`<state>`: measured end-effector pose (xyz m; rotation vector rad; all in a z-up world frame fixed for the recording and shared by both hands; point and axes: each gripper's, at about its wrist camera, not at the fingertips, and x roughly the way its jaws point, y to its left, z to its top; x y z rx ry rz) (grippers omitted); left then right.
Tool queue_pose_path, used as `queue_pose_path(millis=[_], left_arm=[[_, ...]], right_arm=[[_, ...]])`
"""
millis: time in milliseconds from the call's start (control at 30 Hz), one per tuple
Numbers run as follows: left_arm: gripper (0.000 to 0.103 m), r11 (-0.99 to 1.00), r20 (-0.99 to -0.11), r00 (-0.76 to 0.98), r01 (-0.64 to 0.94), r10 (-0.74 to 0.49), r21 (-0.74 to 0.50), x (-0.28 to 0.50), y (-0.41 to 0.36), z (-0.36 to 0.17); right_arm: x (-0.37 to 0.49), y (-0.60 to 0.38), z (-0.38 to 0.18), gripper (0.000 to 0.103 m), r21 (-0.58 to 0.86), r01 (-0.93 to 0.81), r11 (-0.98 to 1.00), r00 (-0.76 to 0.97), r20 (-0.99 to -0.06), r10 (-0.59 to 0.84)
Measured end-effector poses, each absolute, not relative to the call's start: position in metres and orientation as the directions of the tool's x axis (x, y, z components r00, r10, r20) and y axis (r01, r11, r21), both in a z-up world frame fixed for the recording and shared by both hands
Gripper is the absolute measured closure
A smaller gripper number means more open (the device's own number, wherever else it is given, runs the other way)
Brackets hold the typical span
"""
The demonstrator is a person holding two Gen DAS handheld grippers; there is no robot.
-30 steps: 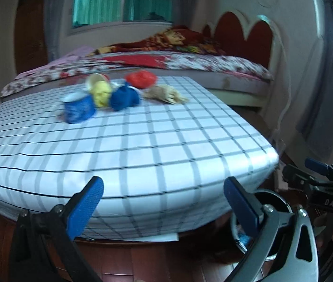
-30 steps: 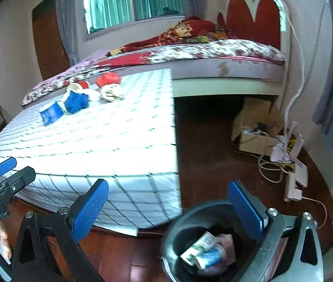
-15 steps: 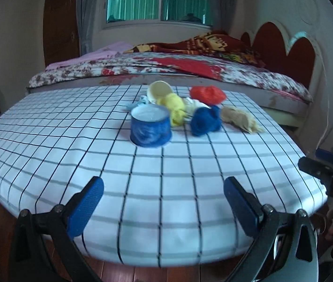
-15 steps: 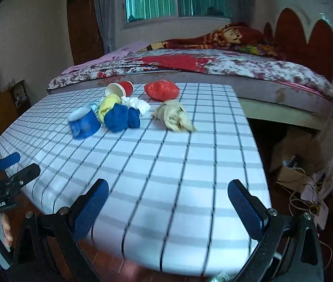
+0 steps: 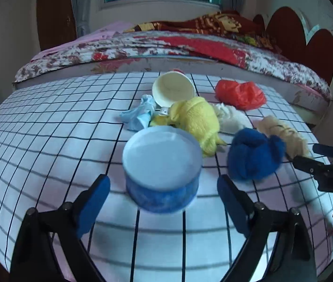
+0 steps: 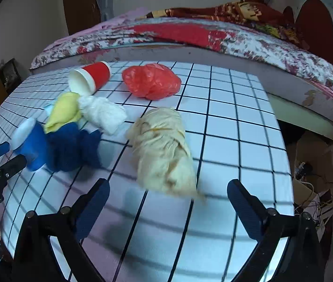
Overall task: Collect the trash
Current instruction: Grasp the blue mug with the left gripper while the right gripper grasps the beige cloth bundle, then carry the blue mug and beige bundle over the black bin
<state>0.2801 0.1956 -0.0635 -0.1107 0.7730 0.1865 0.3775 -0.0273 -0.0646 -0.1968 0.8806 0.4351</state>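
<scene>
Left tongs point(image 5: 162, 196) are held wide open and empty, with the blue cup point(image 5: 162, 171) framed upright between the pads at lower centre of the left view. Right tongs point(image 6: 166, 199) are likewise spread wide, nothing gripped, with the beige wad point(image 6: 164, 150) seen just ahead at centre frame. Remaining trash is clustered on the checked desk point(image 6: 232, 122): blue wad point(image 6: 72, 146), yellow wad point(image 5: 195, 118), white wad point(image 6: 103, 112), red bag point(image 6: 152, 83), tipped red cup point(image 6: 91, 78) at upper left.

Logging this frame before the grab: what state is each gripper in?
Left gripper: open, empty, with the blue cup just ahead between its fingers.
Right gripper: open, empty, with the beige wad just ahead.
</scene>
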Motion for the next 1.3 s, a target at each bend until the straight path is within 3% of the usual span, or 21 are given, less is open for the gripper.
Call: queue_pose_path(millis=[133, 267, 400, 467, 567, 900, 1300], left_arm=[[0.011, 0.977, -0.714, 0.686, -0.213, 0.141, -0.012, 0.291, 0.198, -0.065], [0.021, 0.978, -0.725, 0.677, -0.207, 0.126, -0.023, 0.296, 0.200, -0.070], [0.025, 0.977, -0.729, 0.675, -0.211, 0.114, -0.042, 0.298, 0.202, -0.072], [0.026, 0.977, -0.728, 0.679, -0.204, 0.099, -0.057, 0.295, 0.202, -0.071], [0.026, 0.977, -0.709, 0.697, -0.204, 0.105, -0.056, 0.286, 0.199, -0.067], [0.026, 0.985, -0.628, 0.770, -0.170, 0.115, -0.029, 0.235, 0.177, -0.040], [0.027, 0.991, -0.612, 0.786, -0.132, 0.085, -0.033, 0.187, 0.139, -0.035]], right_arm=[[0.389, -0.023, -0.068, 0.015, 0.022, -0.458, 0.889, 0.548, -0.780, 0.302], [0.394, -0.020, -0.072, 0.032, 0.021, -0.462, 0.887, 0.543, -0.783, 0.302], [0.396, -0.021, -0.072, 0.035, 0.031, -0.465, 0.885, 0.544, -0.778, 0.313], [0.395, -0.021, -0.071, 0.062, 0.020, -0.468, 0.884, 0.549, -0.777, 0.308], [0.387, -0.024, -0.065, 0.068, 0.026, -0.480, 0.877, 0.553, -0.767, 0.326], [0.319, -0.043, -0.034, 0.071, -0.044, -0.494, 0.868, 0.649, -0.684, 0.334], [0.234, -0.062, -0.018, 0.071, -0.083, -0.482, 0.872, 0.704, -0.629, 0.329]])
